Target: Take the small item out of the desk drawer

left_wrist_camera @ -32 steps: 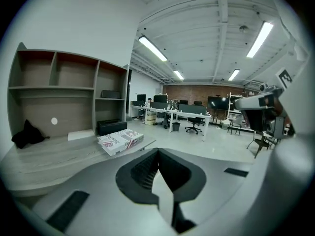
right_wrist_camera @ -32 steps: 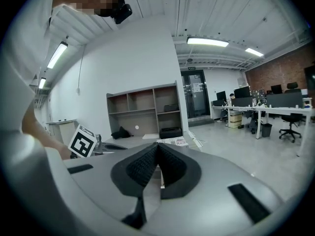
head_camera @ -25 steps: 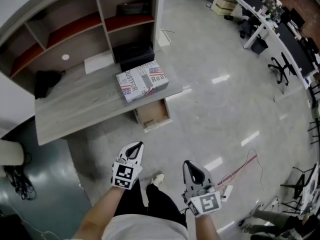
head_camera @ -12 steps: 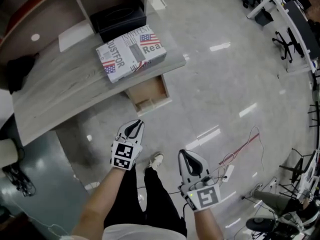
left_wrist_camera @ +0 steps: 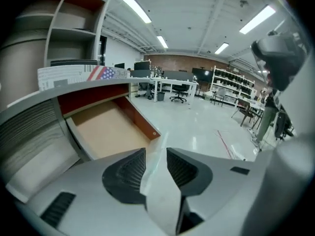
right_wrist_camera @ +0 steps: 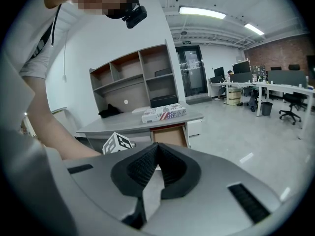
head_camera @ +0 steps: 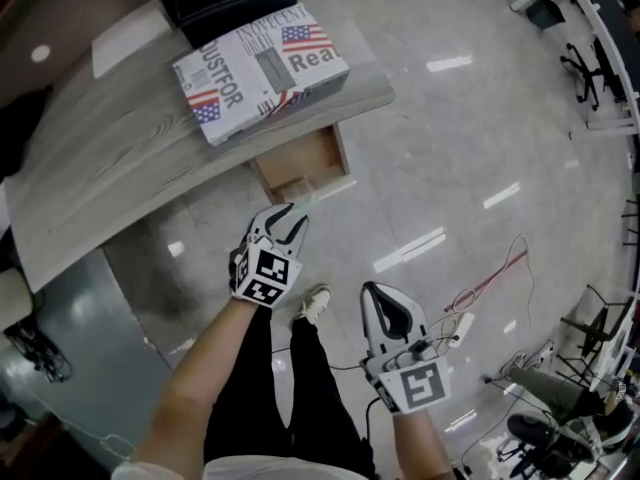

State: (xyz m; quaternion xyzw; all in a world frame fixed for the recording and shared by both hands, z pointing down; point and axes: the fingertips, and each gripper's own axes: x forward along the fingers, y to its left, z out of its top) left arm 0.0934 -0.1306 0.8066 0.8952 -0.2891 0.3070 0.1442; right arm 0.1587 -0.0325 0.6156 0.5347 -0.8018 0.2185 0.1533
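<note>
The open drawer (head_camera: 301, 171) sits upper centre, under the surface (head_camera: 100, 173) carrying a flag-printed box (head_camera: 258, 66). The left gripper (head_camera: 291, 214) has empty jaws just opening; the right gripper (head_camera: 379, 294) has jaws clenched together.

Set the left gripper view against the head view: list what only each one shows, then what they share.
Only the left gripper view: ceiling lights, far shelving and office chairs across the room.
Only the head view: the right gripper, the person's shoe and a red cable on the floor.
Both: the left gripper, whose jaws have just been opening with nothing between them, the open drawer, and the flag-printed box on the desk above it.
</note>
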